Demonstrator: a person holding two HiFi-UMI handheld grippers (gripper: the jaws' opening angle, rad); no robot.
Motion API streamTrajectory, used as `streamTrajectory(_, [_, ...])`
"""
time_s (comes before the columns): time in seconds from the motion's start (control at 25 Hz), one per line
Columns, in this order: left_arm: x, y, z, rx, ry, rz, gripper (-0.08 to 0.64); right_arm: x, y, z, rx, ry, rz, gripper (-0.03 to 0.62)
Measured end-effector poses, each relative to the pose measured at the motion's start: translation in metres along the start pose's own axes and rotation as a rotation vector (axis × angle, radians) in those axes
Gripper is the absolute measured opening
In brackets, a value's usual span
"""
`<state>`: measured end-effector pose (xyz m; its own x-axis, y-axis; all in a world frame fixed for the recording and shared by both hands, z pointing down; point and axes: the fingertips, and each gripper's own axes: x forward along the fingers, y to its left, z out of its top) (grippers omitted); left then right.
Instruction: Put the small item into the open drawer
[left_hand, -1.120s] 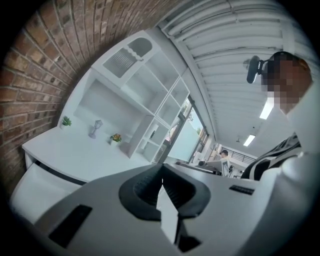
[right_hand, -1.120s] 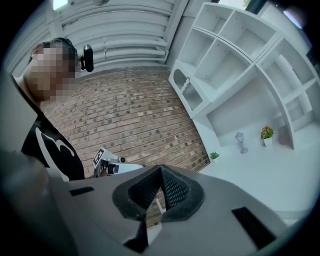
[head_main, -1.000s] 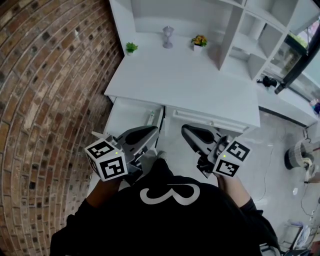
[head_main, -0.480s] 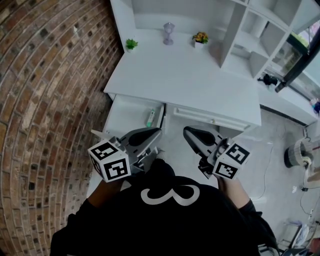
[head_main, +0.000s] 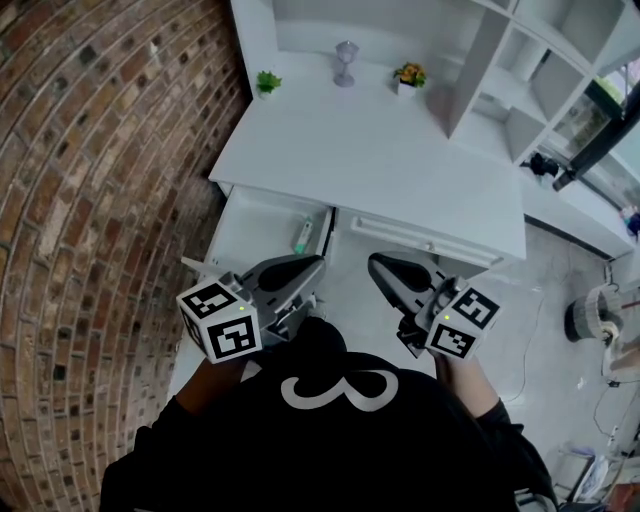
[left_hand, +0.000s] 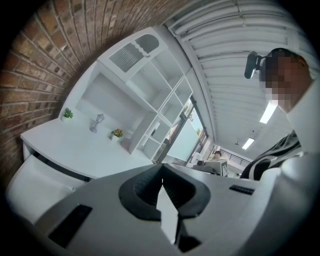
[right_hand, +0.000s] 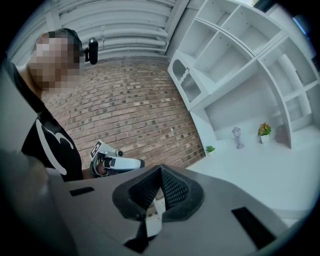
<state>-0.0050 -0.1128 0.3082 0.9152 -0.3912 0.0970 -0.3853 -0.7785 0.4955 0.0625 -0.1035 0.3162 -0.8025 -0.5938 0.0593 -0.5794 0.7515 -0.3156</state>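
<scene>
I see a green plant (head_main: 266, 81), a grey lantern (head_main: 346, 62) and yellow flowers (head_main: 408, 75) along the far desktop (head_main: 370, 165), brick wall (head_main: 90, 200) left.

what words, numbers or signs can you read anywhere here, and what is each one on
"3": a big white figure lying on its side on the person's black shirt; it may be only a logo.
Square black-and-white markers on the cubes of the left gripper and the right gripper: patterns only, no letters.
Small green-and-white tube in the open white drawer: any print is too small to read.
</scene>
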Motion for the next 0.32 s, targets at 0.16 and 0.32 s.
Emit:
streamTrajectory(0.16, [0.003, 0.011, 0.004, -0.013, 0.0, 0.004, 0.003, 0.008, -0.006, 0.002, 0.005, 0.003, 0.015, 0.009])
streamTrajectory(0.32, [0.012, 0.021, 0.011, -0.013, 0.009, 0.002, 0.003, 0.015, -0.018, 0.007, 0.003, 0.001, 0.015, 0.009])
